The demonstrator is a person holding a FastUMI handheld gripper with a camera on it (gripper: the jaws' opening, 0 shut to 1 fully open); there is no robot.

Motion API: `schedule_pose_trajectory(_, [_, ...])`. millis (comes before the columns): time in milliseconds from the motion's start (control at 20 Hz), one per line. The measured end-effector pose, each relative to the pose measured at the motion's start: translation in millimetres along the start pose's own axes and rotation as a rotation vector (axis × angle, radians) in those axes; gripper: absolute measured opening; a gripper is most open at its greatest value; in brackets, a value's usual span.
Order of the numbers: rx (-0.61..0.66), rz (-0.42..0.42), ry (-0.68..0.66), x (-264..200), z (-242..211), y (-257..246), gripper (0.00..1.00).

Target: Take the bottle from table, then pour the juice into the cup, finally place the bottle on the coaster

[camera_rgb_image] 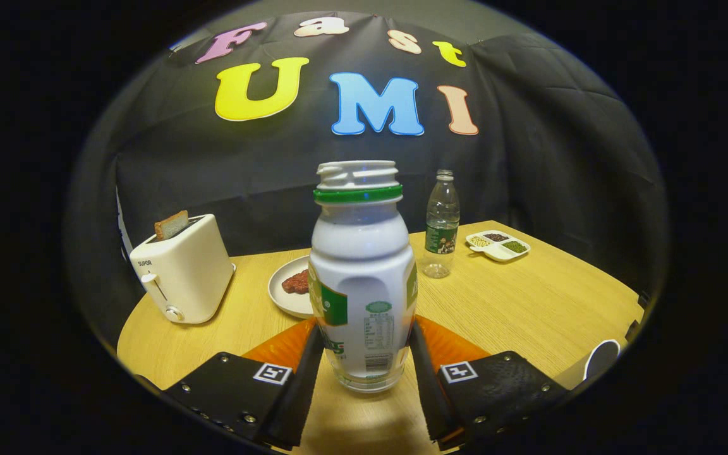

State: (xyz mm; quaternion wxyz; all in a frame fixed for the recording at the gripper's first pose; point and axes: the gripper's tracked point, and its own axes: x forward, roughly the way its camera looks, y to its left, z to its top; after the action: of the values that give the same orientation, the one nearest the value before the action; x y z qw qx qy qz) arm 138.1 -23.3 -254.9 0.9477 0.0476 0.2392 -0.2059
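A white juice bottle (362,278) with a green neck ring and no cap stands upright between my fingers. My gripper (366,332) is shut on the bottle, both fingers pressing on its lower sides. The bottle's clear base sits just over the wooden table (528,303), with a shadow below it; I cannot tell whether it touches the table. A white curved object (601,357), possibly the cup's rim, shows past the right finger at the table's near edge.
Beyond the bottle are a white plate (285,292) with a piece of dark food, a clear water bottle (442,224) and a small divided dish (498,245) of grains. A white toaster (182,272) holding a bread slice stands to the left.
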Motion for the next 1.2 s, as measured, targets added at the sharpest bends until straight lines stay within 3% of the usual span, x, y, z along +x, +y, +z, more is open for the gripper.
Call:
schedule_pose_trajectory(850, [-0.099,0.025,-0.023,34,-30,13,0.75])
schedule_pose_trajectory(1200, [-0.060,0.011,-0.028,34,-29,4,0.79])
